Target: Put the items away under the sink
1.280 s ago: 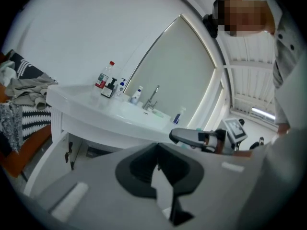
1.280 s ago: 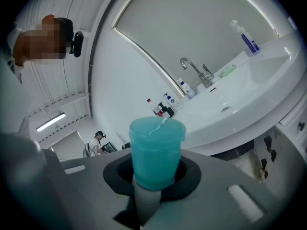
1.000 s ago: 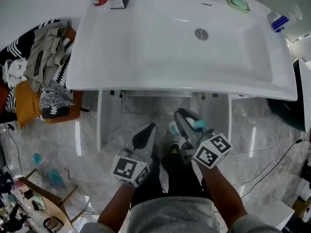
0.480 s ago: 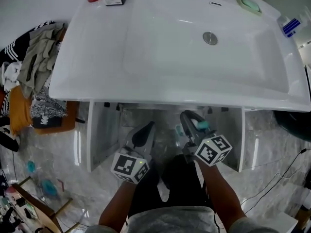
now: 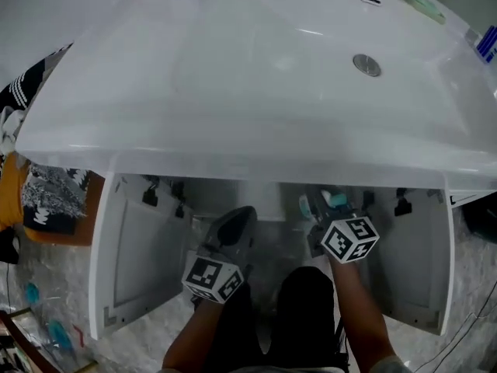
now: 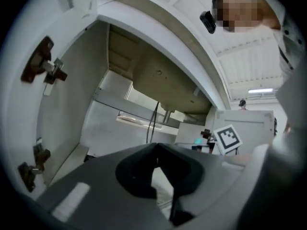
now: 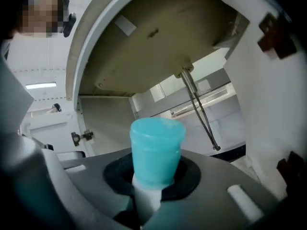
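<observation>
Evidently the task is only partly done. The cabinet's left door (image 5: 124,255) stands open, and the left hand-held gripper (image 6: 156,150) waits at the opening with its jaws closed on nothing. The right hand-held gripper (image 7: 152,188) clamps a white bottle with a turquoise cap (image 7: 156,150) just inside the cabinet mouth, not yet set down. The interior looks free, but the hoses (image 7: 196,109) hang toward the back and the sink's front edge (image 5: 256,169) overhangs low.

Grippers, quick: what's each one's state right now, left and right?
Left gripper: closed, jaw tips together, nothing between them.
Right gripper: closed on the white neck of the teal-capped bottle.
</observation>
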Demonstrator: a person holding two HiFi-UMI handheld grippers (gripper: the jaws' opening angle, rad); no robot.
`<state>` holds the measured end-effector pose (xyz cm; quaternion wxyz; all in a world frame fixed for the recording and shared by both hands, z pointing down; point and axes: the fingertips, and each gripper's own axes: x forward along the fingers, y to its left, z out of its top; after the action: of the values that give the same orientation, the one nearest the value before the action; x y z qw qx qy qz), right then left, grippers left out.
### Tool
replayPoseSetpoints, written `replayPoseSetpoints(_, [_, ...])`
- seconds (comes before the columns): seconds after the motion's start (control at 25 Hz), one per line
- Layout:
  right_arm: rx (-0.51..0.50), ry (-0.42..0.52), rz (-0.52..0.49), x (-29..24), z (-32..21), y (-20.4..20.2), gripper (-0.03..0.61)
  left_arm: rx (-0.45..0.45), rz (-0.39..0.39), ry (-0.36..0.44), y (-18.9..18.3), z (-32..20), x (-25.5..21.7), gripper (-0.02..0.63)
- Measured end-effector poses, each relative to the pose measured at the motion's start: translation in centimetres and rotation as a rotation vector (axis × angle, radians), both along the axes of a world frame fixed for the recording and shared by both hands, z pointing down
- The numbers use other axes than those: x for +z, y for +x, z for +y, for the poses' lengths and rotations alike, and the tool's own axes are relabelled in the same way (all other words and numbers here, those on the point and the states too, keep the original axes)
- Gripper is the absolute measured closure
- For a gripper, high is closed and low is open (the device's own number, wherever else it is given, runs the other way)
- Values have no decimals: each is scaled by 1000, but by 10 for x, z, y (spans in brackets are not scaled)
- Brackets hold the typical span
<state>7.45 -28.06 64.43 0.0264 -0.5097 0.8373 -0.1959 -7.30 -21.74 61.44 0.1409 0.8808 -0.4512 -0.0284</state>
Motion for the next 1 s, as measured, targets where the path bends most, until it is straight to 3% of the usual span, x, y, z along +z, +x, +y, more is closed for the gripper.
replayPoseSetpoints(0.2, [12, 34, 74, 57, -47, 6, 506, 11, -19, 85, 1, -30, 40, 603])
replayPoseSetpoints(0.44, [54, -26, 268, 118, -63, 8, 506, -28, -66, 39, -3, -41, 80, 603])
replayPoseSetpoints(0.68, [96, 25, 510, 137, -78, -4, 505, 12, -47, 81, -3, -42, 81, 603])
replayPoseSetpoints(1.0, [99, -16, 486, 158, -98, -5, 505, 56, -113, 124, -1, -31, 82, 603])
